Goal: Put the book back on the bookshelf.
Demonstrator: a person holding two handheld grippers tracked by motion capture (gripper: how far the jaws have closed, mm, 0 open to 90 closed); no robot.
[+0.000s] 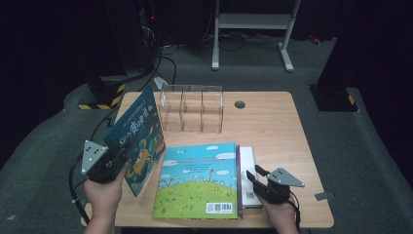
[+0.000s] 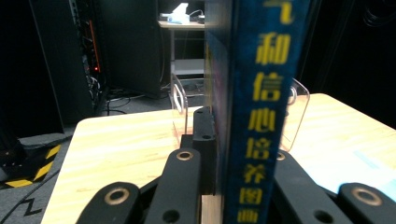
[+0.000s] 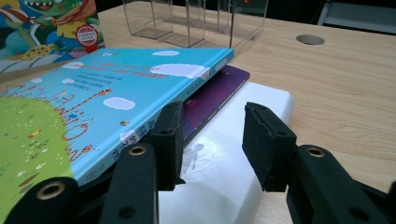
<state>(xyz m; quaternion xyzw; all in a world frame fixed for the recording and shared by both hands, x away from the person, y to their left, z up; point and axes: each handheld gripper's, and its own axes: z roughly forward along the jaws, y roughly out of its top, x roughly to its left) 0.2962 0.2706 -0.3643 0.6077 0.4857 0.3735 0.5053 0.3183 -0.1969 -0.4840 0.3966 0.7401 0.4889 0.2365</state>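
Blue book (image 1: pixel 139 139) stood tilted on its lower edge at the left of the table (image 1: pixel 272 126), lifted by the left gripper (image 1: pixel 116 163), in front of the clear rack (image 1: pixel 192 108). In the left gripper view the jaws were closed tight on the book's spine (image 2: pixel 261 112), one black pad (image 2: pixel 205 144) flat against its left face and the other jaw pressed to its right, with the yellow lettering running up between them. The rack (image 2: pixel 299 112) showed just behind the book there.

The right gripper (image 1: pixel 258 183) lay low at the near right of the table, beside the stack (image 1: pixel 202 180) of flat books. Its jaws stood well apart and held nothing. In the right gripper view the left pad (image 3: pixel 170 140) sat against the edge of the sky-blue book (image 3: pixel 107 102), over the purple book (image 3: pixel 215 100) beneath it, while the right pad (image 3: pixel 266 144) hung above the white book (image 3: pixel 219 168) at the bottom of the stack; whether that pad touched the white cover could not be told
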